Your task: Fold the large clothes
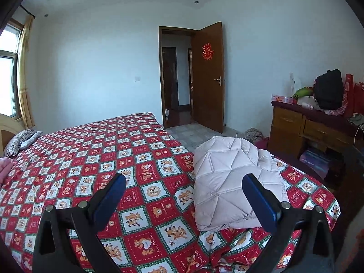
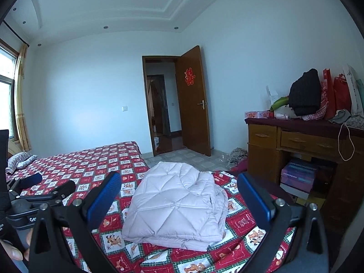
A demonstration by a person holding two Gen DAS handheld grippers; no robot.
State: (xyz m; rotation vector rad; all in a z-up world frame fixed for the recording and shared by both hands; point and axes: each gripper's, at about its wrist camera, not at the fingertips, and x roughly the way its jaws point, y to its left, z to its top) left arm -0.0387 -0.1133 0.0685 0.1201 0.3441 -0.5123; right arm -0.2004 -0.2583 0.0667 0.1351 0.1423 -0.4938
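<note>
A pale pink quilted jacket [image 1: 229,182] lies folded into a compact bundle on the red patterned bed sheet [image 1: 95,159], near the bed's corner. My left gripper [image 1: 184,182] hovers open above the sheet, just left of the bundle, holding nothing. In the right wrist view the same jacket [image 2: 177,207] sits straight ahead between the blue fingers [image 2: 254,195] of my right gripper [image 2: 177,182], which is open and raised clear of it. The left gripper [image 2: 45,183] also shows at the far left of that view, held by a hand [image 2: 13,252].
A wooden dresser [image 2: 295,143] piled with bags and a black bundle stands to the right, boxes stacked beneath. The brown door [image 1: 208,77] stands open beyond the bed. A striped pillow [image 1: 18,142] and a pink cloth [image 1: 4,167] lie at the bed's left.
</note>
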